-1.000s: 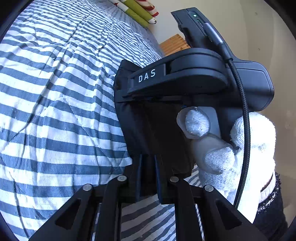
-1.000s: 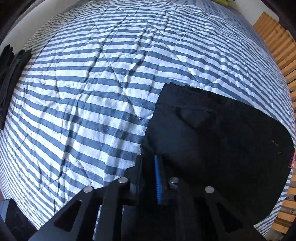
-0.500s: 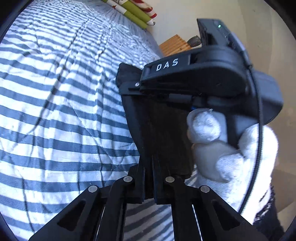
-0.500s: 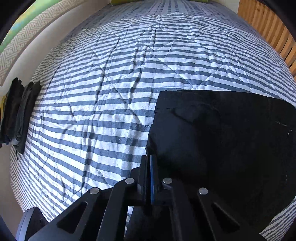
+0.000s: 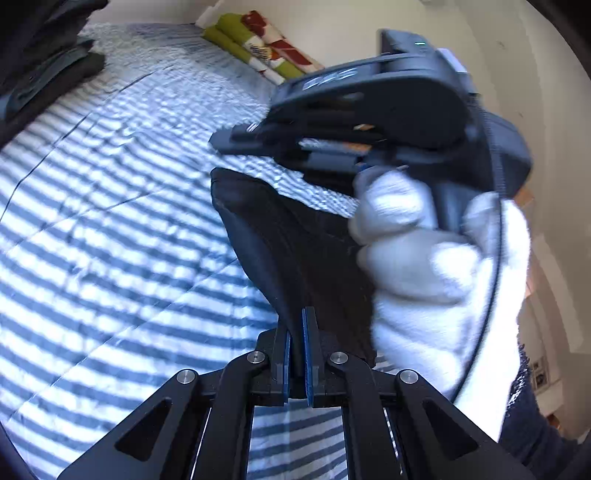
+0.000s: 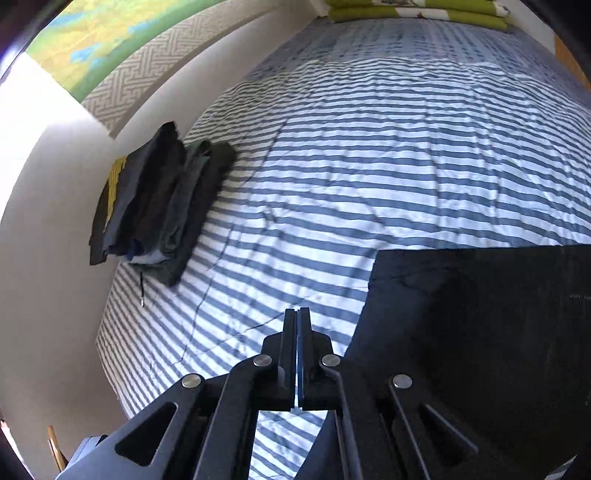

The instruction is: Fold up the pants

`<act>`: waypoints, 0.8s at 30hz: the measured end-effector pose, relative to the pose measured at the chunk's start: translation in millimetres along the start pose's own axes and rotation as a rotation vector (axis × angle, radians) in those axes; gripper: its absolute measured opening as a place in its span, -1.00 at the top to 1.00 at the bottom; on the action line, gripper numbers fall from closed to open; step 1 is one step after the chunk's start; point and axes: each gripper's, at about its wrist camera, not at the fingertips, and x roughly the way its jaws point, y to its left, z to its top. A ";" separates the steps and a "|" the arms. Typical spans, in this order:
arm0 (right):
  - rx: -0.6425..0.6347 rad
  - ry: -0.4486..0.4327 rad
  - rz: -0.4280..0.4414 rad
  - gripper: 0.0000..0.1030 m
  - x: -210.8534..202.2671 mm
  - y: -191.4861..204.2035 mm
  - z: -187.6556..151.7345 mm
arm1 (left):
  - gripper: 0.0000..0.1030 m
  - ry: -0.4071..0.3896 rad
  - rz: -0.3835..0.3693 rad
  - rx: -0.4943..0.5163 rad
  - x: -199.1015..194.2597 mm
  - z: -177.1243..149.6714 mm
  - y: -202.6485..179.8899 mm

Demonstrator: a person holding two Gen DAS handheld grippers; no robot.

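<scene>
The black pants [image 5: 295,243] lie folded on the striped bed quilt [image 5: 110,229], with one edge lifted. My left gripper [image 5: 295,347] is shut on that edge, dark cloth pinched between its blue pads. In the left wrist view my right gripper [image 5: 236,138], held by a white-gloved hand [image 5: 424,266], hovers above the pants without touching them. In the right wrist view its fingers [image 6: 297,332] are shut with nothing between them. There the pants [image 6: 480,332] spread flat to the right of the fingers, over the quilt [image 6: 369,166].
A stack of folded dark clothes [image 6: 159,206] sits at the bed's left edge against the wall, also seen as the clothes stack [image 5: 44,74]. Green and red pillows [image 5: 266,48] lie at the head of the bed, shown too as pillows [image 6: 417,11].
My right gripper has let go of the pants and risen off them, its view swinging left towards the clothes stack. The left gripper still holds the pants' edge.
</scene>
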 end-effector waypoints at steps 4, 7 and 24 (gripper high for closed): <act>0.001 -0.048 -0.040 1.00 -30.7 -14.7 -16.5 | 0.90 0.018 -0.010 0.003 -10.1 -13.6 10.5; 0.009 -0.068 -0.160 0.97 -52.4 -58.3 -36.2 | 0.91 0.012 -0.034 -0.011 -9.6 -18.8 13.9; 0.127 -0.043 -0.182 0.83 -43.9 -150.1 -54.7 | 0.91 0.036 -0.072 0.095 2.0 17.3 -50.7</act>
